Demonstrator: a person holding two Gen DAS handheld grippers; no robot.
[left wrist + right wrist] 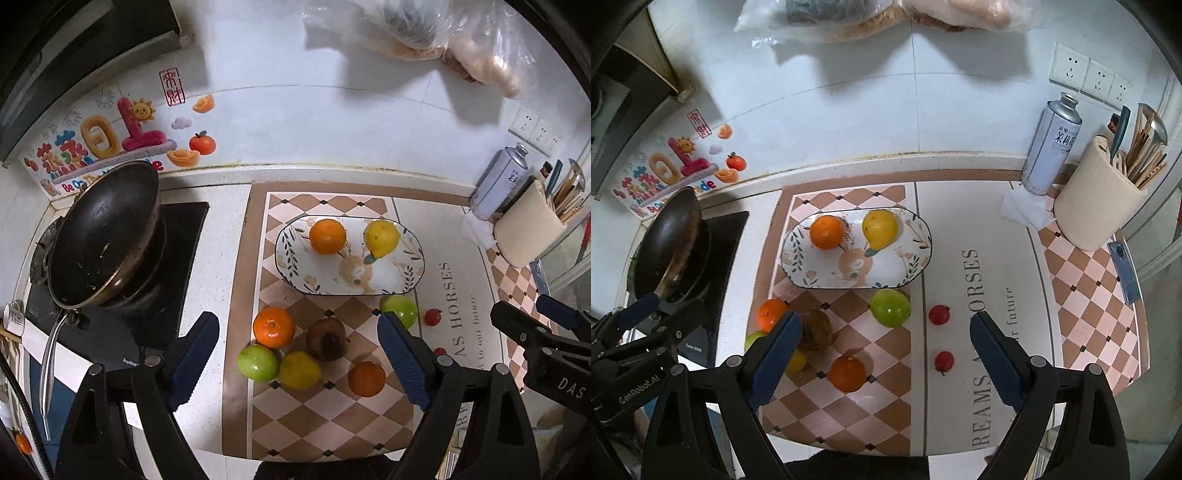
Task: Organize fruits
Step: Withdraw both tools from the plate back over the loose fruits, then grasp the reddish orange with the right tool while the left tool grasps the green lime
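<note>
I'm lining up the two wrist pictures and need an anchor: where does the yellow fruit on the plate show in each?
Left wrist: yellow fruit right of centre, above the middle, on the plate's far right part.
Right wrist: yellow fruit at centre, above the middle, same spot on the plate.
Shared landmark: the orange beside it on the plate, to its left.

White tiled wall [886,110]; sockets [1087,75]; white countertop [218,266]; black hob [177,236]; checkered mat [1082,280].
</note>
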